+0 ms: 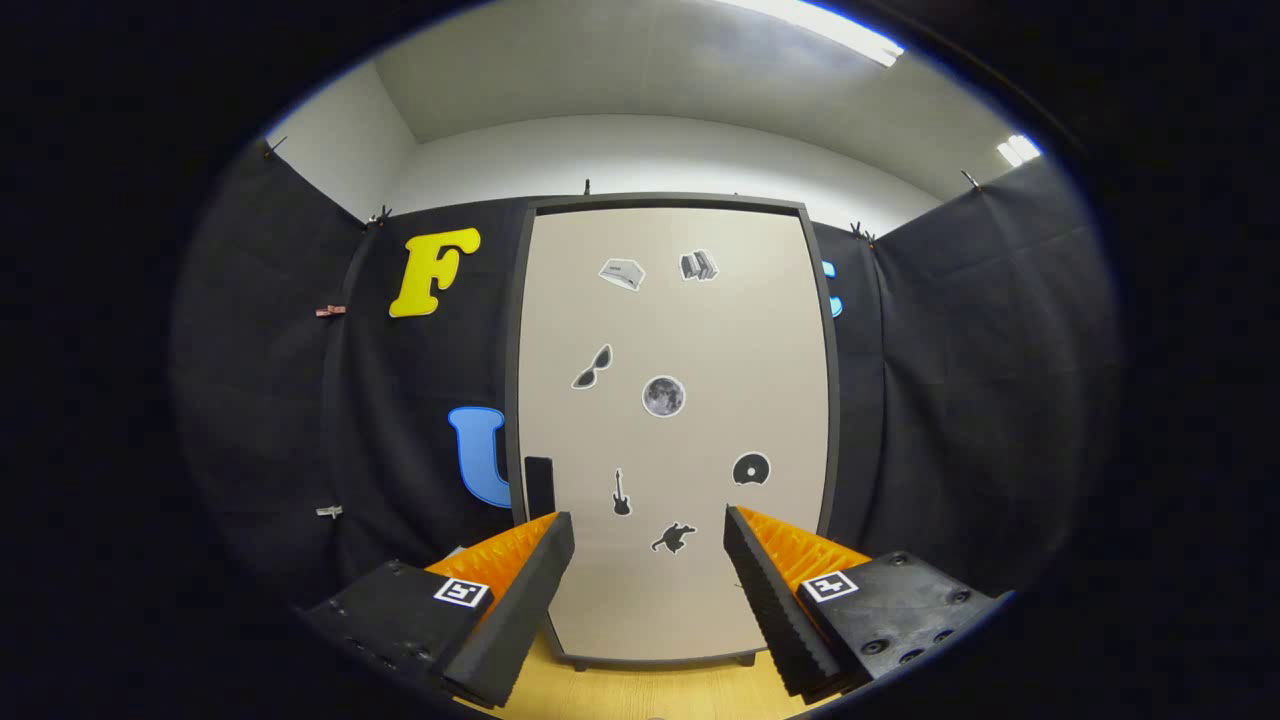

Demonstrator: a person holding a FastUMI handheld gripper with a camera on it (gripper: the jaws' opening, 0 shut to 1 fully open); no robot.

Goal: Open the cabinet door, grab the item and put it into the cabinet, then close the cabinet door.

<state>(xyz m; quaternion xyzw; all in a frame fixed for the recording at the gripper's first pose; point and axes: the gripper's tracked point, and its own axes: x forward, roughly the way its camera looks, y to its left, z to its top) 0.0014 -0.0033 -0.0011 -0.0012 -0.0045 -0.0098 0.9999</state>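
Gripper (648, 545) fingers spread, empty. Cabinet door (672, 420) shut; stiff, likely light panel. Grip black handle (539, 487), approx. 10 o'clock of fingers.

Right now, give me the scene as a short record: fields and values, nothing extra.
gripper: open, fingers spread, nothing between them
cabinet door: shut, beige, dark frame, upright beyond the fingers
handle: small dark block at the door's edge, just above the fingertip on that side
door stickers: several small ones, including a moon and a guitar
surface: wooden tabletop under the cabinet
task state: door not yet opened
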